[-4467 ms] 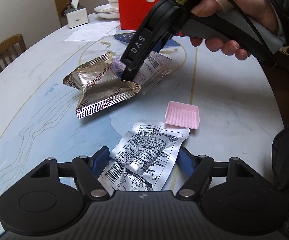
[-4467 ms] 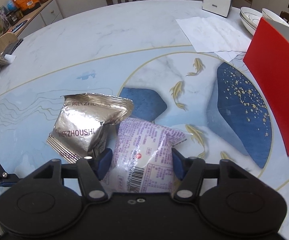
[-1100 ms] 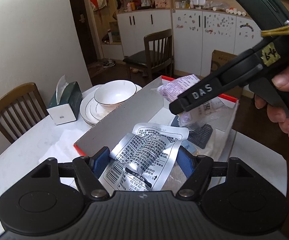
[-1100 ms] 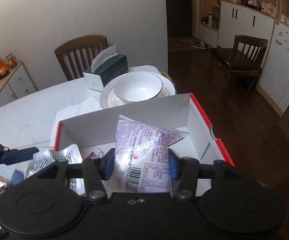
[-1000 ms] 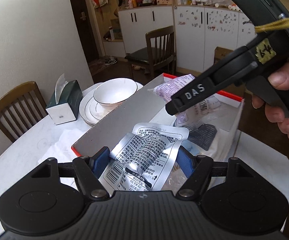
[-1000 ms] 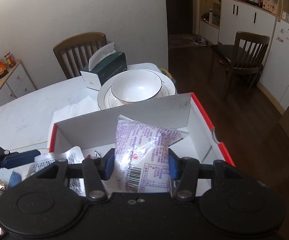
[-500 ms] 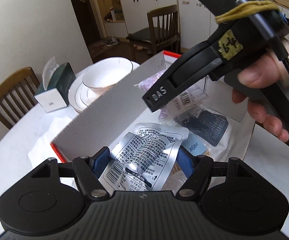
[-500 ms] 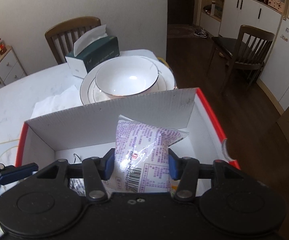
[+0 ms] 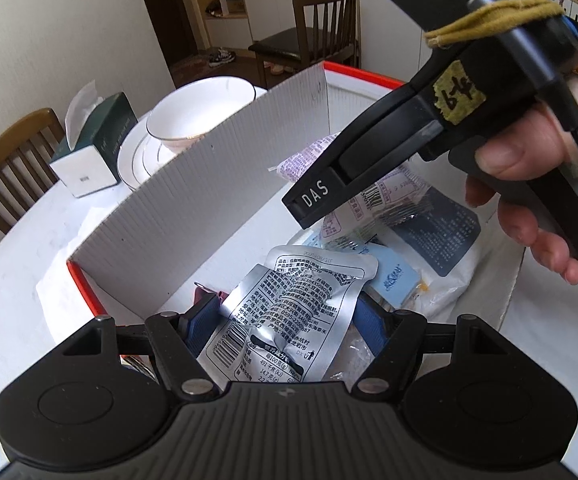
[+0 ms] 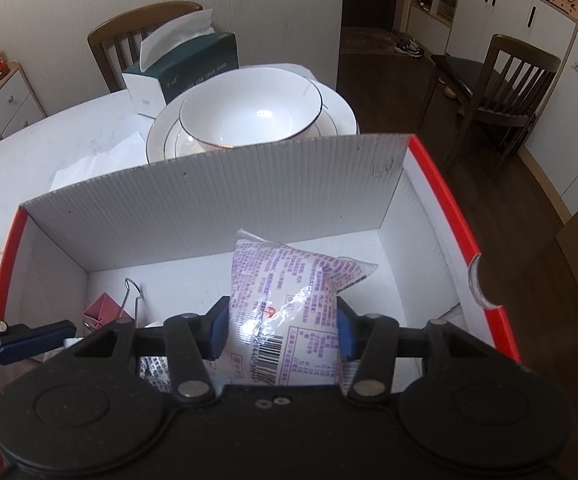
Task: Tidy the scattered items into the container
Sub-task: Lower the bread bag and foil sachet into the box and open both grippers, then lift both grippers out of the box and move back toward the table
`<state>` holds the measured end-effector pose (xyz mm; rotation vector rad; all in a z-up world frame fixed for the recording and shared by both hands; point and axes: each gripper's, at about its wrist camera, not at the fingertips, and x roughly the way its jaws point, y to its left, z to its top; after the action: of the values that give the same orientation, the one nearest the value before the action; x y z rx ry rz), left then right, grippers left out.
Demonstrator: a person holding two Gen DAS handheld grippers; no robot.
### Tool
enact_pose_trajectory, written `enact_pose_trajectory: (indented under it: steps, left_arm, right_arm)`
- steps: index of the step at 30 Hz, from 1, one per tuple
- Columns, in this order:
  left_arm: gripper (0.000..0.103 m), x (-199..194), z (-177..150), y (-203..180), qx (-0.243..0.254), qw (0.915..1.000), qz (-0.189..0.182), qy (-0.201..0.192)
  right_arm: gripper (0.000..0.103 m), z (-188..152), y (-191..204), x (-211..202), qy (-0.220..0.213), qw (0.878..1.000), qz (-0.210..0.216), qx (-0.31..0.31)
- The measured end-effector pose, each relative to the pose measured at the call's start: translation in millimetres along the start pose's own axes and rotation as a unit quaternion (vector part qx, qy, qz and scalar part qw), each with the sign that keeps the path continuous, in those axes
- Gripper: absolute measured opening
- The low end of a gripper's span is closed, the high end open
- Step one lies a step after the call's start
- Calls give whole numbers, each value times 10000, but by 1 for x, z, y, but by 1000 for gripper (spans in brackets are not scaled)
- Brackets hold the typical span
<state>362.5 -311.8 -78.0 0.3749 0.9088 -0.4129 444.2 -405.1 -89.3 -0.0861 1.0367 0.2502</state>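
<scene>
Both claws have now descended inside the red-edged box (image 10: 441,184) from above its rim; we hold the silver packet (image 9: 289,312) clamped in the left claw (image 9: 285,320) and the purple packet (image 10: 285,312) clamped in the right claw (image 10: 281,326). Both packets hang over the box floor; release appears to be the next step.

Both packets, lying on the worktop 4.5 s ago, are now carried over the open box (image 10: 217,192). Left gripper (image 9: 285,320), a second ago above the rim, now has the silver packet (image 9: 289,312) down between the box walls. Right gripper (image 10: 281,328) has dropped likewise; the purple packet (image 10: 285,304) sits low against the back wall. Loose packets and a red binder clip (image 10: 107,310) now show just below both grippers.
</scene>
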Motion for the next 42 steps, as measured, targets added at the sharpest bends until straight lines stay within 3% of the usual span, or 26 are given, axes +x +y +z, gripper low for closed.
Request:
enact_pose_trajectory:
  steps: [15, 30, 34, 42]
  left_arm:
    - [73, 11, -3, 8, -314, 9986, -243, 351]
    - [74, -18, -13, 14, -388, 9983, -429, -31]
    - [82, -23, -15, 13, -337, 9986, -397, -72]
    - [86, -46, -19, 12, -389, 9971, -504, -407]
  right_arm:
    - [56, -4, -7, -1, 5, 9999, -33, 162]
    - [67, -8, -13, -45, -356, 9991, 119, 194]
    - [69, -10, -13, -58, -460, 9987, 114, 205]
    - [71, -19, -9, -81, -606, 9977, 135, 259]
